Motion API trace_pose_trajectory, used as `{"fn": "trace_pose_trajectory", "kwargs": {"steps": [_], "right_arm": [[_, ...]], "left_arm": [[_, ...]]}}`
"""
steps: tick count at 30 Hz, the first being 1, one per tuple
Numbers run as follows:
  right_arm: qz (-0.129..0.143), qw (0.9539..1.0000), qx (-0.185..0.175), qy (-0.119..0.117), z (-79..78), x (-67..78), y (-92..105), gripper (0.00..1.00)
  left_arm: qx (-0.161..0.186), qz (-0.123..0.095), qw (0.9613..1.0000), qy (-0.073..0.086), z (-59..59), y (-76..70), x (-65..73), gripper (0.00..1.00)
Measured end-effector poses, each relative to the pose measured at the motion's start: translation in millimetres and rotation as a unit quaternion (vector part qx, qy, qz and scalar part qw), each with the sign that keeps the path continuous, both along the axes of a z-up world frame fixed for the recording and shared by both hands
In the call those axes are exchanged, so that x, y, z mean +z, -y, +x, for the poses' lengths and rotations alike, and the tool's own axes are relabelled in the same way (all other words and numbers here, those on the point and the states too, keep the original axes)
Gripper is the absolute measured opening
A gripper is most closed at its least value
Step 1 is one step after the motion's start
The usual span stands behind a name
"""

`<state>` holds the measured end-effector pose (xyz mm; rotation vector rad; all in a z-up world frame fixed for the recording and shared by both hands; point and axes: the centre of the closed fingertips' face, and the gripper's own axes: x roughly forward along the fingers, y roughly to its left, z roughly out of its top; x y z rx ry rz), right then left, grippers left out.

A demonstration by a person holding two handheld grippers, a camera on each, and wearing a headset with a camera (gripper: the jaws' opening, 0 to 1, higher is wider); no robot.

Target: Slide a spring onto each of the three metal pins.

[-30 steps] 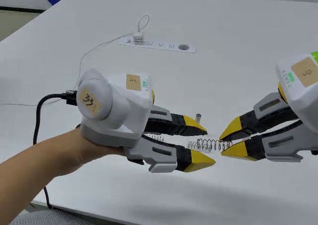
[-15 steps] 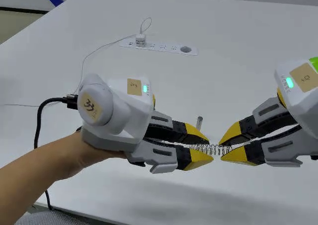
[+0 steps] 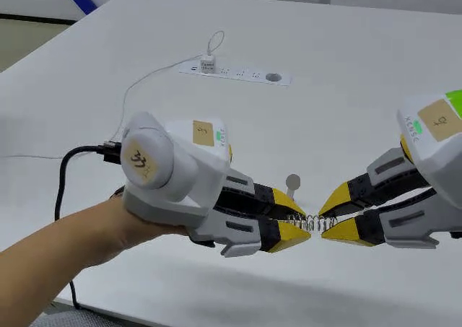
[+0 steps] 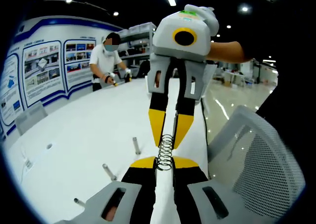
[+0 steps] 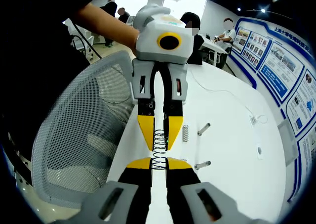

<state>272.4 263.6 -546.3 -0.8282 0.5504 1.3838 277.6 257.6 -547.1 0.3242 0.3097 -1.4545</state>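
I am pinching one spring [image 3: 312, 222] in mid-air, near an upright pin [image 3: 292, 183], with my left gripper [image 3: 303, 221] and right gripper [image 3: 323, 223] both closed on its ends, and uneven squeezing could be buckling it and flinging it away.

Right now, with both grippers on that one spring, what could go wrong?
1. The left gripper and right gripper each pinch one end of the spring in mid-air; squeezed lengthwise, it may buckle and shoot out.
2. It hangs near the edge of the table by the chair, so a slip could send it to the floor.
3. With both ends clamped, neither can go over a pin yet.
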Motion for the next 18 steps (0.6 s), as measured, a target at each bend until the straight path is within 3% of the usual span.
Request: {"fn": "trace_pose_trajectory", "kwargs": {"steps": [1, 7, 10, 18], "right_arm": [[-0.002, 1.0, 0.002, 0.004, 0.7, -0.8, 0.1, 0.1], [-0.002, 0.9998, 0.014, 0.013, 0.6, -2.5, -0.7, 0.11], [0.005, 0.9986, 0.036, 0.038, 0.8, -0.4, -2.1, 0.11], [0.026, 0.9993, 0.021, 0.02, -0.7, -0.4, -0.4, 0.13]], "left_arm": [[0.002, 0.003, 1.0, 0.007, 0.4, -0.1, -1.2, 0.11], [0.004, 0.002, 1.0, -0.001, 0.5, -1.6, -2.2, 0.1], [0.003, 0.001, 1.0, 0.003, 0.8, -2.4, -0.9, 0.1], [-0.01, 0.005, 0.9999, 0.01, -2.2, -6.6, 5.0, 0.1]]}}
